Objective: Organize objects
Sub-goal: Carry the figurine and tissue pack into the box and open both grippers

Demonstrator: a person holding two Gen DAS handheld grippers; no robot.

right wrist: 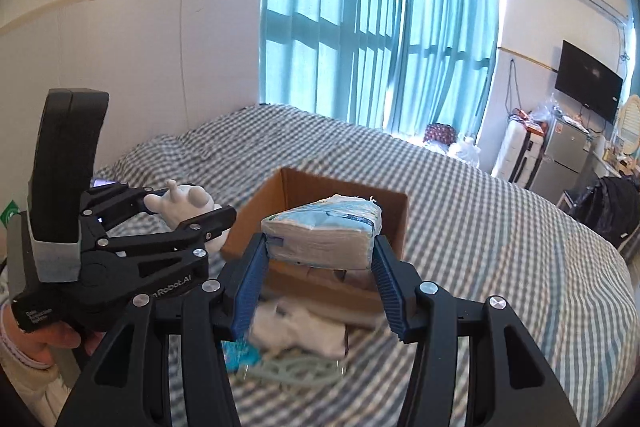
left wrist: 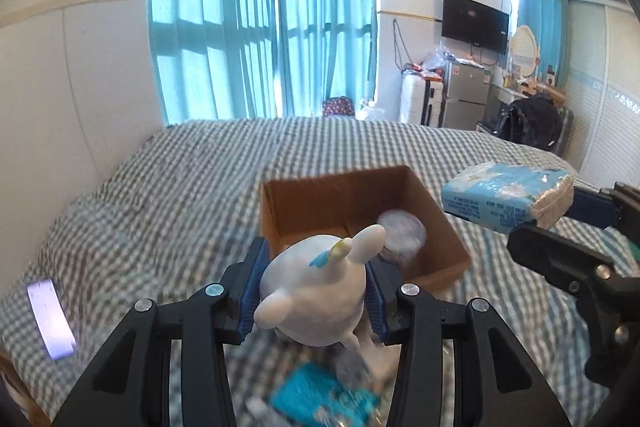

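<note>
My left gripper [left wrist: 314,291] is shut on a white toy figure [left wrist: 316,287] with a blue and yellow mark, held above the bed in front of an open cardboard box [left wrist: 348,199]. A round white container [left wrist: 402,229] lies inside the box. My right gripper [right wrist: 320,263] is shut on a light blue tissue pack [right wrist: 324,231], lifted just before the cardboard box [right wrist: 296,187]. In the right wrist view the left gripper [right wrist: 188,207] with the toy figure [right wrist: 184,205] hangs to the left. The tissue pack [left wrist: 508,195] shows at the right of the left wrist view.
A grey checked bed sheet [left wrist: 160,195] covers the bed. Blurred loose items lie below the grippers: a teal packet [left wrist: 320,395], white cloth [right wrist: 304,331] and a pale cord [right wrist: 292,371]. A phone [left wrist: 50,319] lies at the left. A wall borders the bed's left side.
</note>
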